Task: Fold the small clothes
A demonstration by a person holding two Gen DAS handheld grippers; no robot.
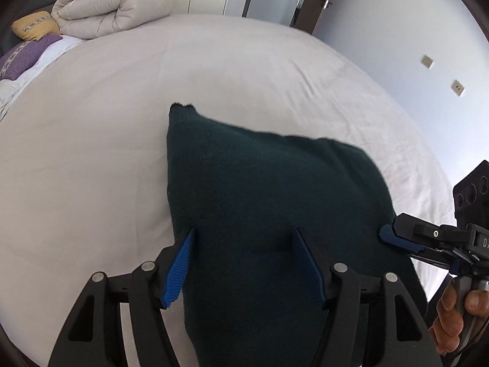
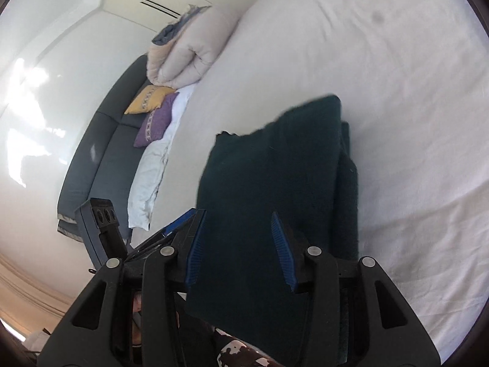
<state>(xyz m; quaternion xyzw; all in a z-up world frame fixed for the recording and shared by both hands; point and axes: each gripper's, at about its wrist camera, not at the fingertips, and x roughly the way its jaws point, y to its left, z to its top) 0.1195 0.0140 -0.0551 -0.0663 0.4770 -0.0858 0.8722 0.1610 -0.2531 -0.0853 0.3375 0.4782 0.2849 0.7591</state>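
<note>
Holding the dark green knitted garment (image 1: 275,189) between us and the bed, we see our left gripper (image 1: 244,263) with its blue-padded jaws spread wide, the cloth draped across the gap between them rather than pinched. One left fingertip (image 1: 183,263) sits at the garment's left edge. In the left wrist view our right gripper (image 1: 388,234) comes in from the right edge of the frame, its tip touching the garment's right edge; the fingers of our right hand (image 1: 458,315) wrap its handle. Whether that tip pinches the cloth we cannot tell from there.

From the right wrist view the right gripper's jaws also stand wide apart, with the garment (image 2: 272,183) lying over and between them; we cannot tell if anything is truly clamped. The garment looks folded, a second layer showing along its right side, and it hangs or rests above the white bedsheet (image 1: 214,70) near the bed's near edge.

Farther off, at the bed's far left corner, lie a rolled beige duvet (image 1: 113,9), a yellow cushion (image 1: 36,24) and a purple cushion (image 1: 24,55).
</note>
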